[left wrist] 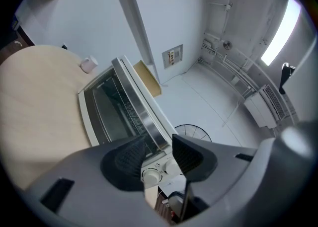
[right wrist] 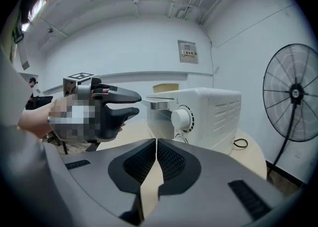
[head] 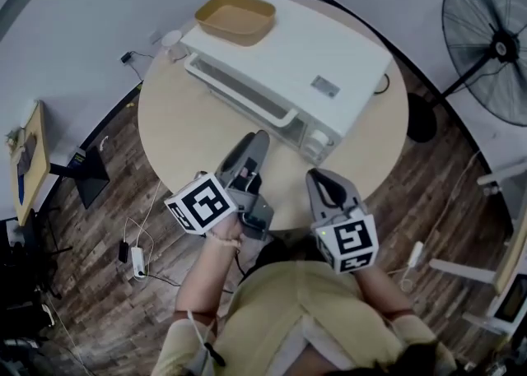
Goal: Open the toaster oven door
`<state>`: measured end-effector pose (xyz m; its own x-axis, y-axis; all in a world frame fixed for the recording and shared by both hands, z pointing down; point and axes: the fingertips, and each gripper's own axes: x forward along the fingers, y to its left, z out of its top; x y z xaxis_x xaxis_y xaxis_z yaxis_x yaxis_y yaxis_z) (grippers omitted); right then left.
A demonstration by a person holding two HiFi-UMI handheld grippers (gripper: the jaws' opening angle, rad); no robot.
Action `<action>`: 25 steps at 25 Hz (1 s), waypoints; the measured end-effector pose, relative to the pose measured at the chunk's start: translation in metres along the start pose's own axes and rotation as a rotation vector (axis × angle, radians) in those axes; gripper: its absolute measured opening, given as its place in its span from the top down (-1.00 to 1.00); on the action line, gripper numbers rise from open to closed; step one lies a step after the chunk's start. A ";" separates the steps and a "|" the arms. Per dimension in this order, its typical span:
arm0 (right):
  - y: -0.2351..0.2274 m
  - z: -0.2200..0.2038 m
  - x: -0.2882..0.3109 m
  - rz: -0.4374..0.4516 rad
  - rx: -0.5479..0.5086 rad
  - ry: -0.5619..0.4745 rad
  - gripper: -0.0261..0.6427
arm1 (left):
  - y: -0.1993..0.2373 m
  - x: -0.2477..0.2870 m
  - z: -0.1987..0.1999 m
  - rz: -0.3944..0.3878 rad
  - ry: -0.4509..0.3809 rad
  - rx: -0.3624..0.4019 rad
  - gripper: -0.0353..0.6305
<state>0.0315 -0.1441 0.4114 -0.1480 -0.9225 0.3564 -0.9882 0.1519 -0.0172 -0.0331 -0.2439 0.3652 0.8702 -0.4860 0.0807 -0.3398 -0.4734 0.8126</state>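
The toaster oven (head: 288, 66) stood on the round table (head: 177, 132), ahead of both tools.
The left gripper (head: 254, 146) held its jaws apart, nothing between; the right gripper (head: 321, 175) had its jaws pressed together, empty.

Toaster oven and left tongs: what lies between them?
Nothing: the head view shows only a bare stretch of the round table between the left tongs and the toaster oven.

Soft even light; fisheye edges warp and darken.
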 end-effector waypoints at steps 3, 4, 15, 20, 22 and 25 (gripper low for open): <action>0.002 -0.002 0.000 -0.028 0.002 0.013 0.91 | 0.000 0.007 -0.001 -0.020 0.027 -0.017 0.43; 0.002 -0.002 0.000 -0.036 0.005 0.014 0.91 | -0.001 0.009 -0.001 -0.038 0.029 -0.030 0.41; 0.004 -0.006 0.002 -0.134 0.031 0.018 0.91 | 0.001 0.026 0.008 -0.076 0.066 -0.036 0.41; 0.000 -0.005 0.001 -0.174 0.051 0.005 0.91 | 0.000 0.034 0.009 -0.100 0.073 -0.066 0.41; -0.001 -0.005 0.000 -0.184 0.053 0.006 0.91 | 0.004 0.035 0.011 -0.082 0.077 -0.054 0.41; -0.002 -0.006 -0.001 -0.196 0.056 0.012 0.91 | 0.003 0.040 0.009 -0.100 0.073 -0.100 0.41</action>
<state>0.0340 -0.1411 0.4161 0.0475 -0.9280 0.3695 -0.9987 -0.0505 0.0016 -0.0025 -0.2717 0.3653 0.9228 -0.3837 0.0358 -0.2167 -0.4397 0.8716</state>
